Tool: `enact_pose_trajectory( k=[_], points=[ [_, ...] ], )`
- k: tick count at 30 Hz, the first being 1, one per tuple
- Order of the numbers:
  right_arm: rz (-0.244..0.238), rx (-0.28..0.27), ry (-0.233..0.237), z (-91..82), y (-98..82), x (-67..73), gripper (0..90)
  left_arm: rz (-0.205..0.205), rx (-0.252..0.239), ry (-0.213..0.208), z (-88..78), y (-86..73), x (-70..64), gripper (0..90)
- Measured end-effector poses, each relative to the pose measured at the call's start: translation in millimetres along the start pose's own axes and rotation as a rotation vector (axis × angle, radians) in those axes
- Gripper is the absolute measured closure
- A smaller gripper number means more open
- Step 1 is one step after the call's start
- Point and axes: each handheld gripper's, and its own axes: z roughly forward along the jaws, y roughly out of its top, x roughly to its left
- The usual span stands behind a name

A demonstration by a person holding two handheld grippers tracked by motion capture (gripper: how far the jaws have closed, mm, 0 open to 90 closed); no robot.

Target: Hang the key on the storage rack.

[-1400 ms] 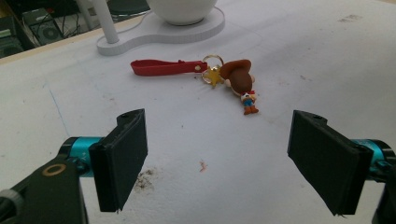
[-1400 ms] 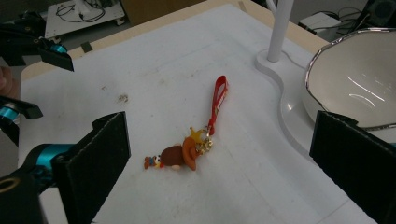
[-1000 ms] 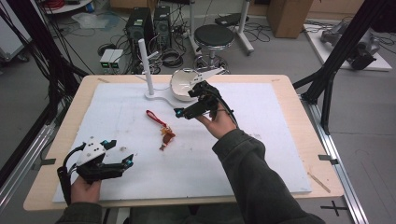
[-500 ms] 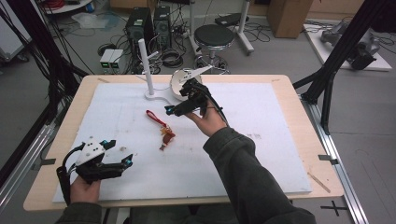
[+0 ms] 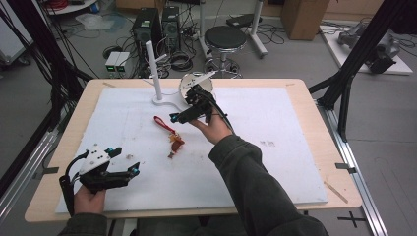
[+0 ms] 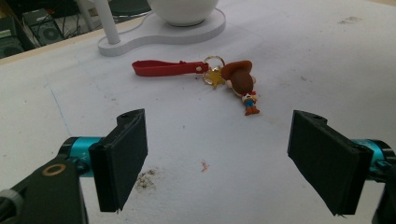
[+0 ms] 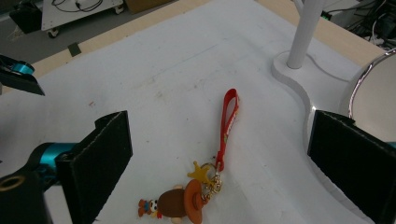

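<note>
The right gripper hangs with its jaws spread wide and nothing between them, just beside the keychain, on the far side of it and touching nothing. The hand holding it reaches forward from a dark sleeve, with the jaws pointing toward the keychain's red strap. The left gripper is also wide open and empty, held low in a hand well on the near side of the keychain. The keychain lies flat on the white mat, its strap end toward the white stand with the upright post.
</note>
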Motion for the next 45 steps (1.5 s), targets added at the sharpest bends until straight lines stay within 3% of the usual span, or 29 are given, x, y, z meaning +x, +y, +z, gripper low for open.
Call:
enact_pose_trajectory(
  k=[30,33,45],
  points=[
    [0.022,0.047,0.005,34.0,-4.8,-4.1,8.8,-0.003,-0.003,-0.002,1.2,0.4,-1.5,20.5],
    [0.018,0.046,0.007,36.6,-5.3,-4.8,13.4,-0.002,-0.004,-0.003,1.1,0.6,-1.6,20.5],
    [0.015,0.055,0.019,52.1,-5.9,-0.4,16.6,-0.001,-0.004,0.0,0.0,0.4,-0.2,20.5]
  ],
)
